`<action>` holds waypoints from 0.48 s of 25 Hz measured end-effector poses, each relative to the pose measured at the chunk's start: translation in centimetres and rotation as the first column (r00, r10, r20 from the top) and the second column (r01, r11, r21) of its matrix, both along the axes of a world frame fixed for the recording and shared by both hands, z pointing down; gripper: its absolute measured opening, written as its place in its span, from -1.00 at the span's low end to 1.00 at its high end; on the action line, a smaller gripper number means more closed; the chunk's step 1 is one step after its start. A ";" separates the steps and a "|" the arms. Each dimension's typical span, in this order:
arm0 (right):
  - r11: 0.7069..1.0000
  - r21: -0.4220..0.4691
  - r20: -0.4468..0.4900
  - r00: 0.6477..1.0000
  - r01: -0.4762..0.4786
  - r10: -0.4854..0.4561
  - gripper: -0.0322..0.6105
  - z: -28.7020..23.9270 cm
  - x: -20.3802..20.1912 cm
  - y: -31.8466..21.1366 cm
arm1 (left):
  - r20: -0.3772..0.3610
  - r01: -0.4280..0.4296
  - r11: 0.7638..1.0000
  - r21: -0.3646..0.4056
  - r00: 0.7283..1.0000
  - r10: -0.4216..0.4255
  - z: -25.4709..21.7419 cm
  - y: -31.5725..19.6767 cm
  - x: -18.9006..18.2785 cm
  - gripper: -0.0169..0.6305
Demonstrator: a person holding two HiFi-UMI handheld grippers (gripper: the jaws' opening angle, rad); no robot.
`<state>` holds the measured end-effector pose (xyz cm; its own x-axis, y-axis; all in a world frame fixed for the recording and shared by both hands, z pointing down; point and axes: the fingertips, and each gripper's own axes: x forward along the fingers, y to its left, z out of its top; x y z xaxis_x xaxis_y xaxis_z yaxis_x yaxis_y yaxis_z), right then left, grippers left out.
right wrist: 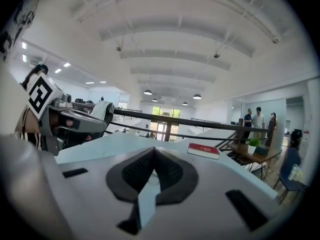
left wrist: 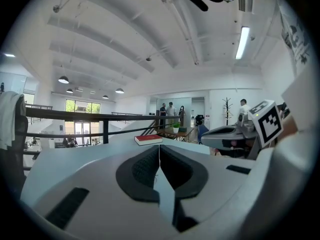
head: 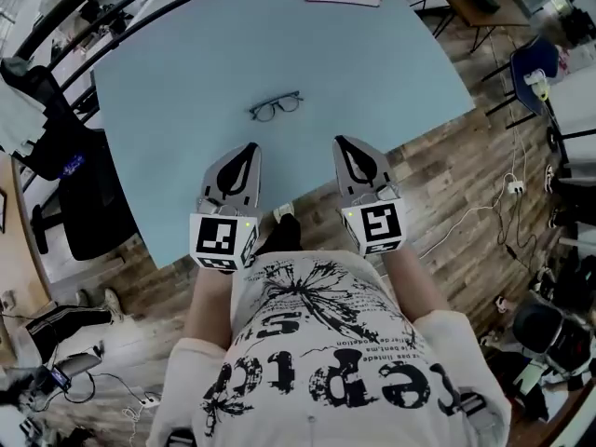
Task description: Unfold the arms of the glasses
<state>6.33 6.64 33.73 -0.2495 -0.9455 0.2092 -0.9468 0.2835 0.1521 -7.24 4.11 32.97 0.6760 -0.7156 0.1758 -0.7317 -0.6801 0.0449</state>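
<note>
Over the table's (head: 168, 82) near edge, the left gripper (head: 248, 150) hovers with jaws pressed together, empty. The glasses (head: 276, 106) lie at one o'clock from it (eleven o'clock from the right gripper (head: 342, 143), likewise closed and empty). Jaws left unopened would likely shove the frame away.

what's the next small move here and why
Probably ease both claws forward and open them: the left claw and right claw are shut and empty, short of the glasses, which lie untouched on the table.
</note>
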 end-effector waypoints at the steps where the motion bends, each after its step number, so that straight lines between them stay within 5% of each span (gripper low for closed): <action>1: 1.000 -0.006 0.002 1.000 0.010 -0.010 -0.87 0.1 0.1 -1.8 | 0.006 0.007 1.000 -0.004 1.000 -0.007 0.2 -1.6 0.1 -0.89; 7: 0.990 -0.125 -0.024 0.997 0.070 -0.074 -0.87 2.9 1.0 -10.5 | 0.076 0.043 0.997 -0.067 0.996 -0.038 3.2 -8.9 0.6 -0.89; 12: 0.951 -0.266 -0.031 0.984 0.160 -0.174 -0.87 6.6 0.9 -15.0 | 0.095 0.106 0.986 -0.127 0.991 -0.094 5.5 -11.7 0.4 -0.89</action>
<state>7.21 -8.37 40.35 -0.3807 -0.8016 0.4610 -0.8751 0.4734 0.1005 -6.83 -7.62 38.44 0.5797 -0.7456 0.3287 -0.8008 -0.5958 0.0609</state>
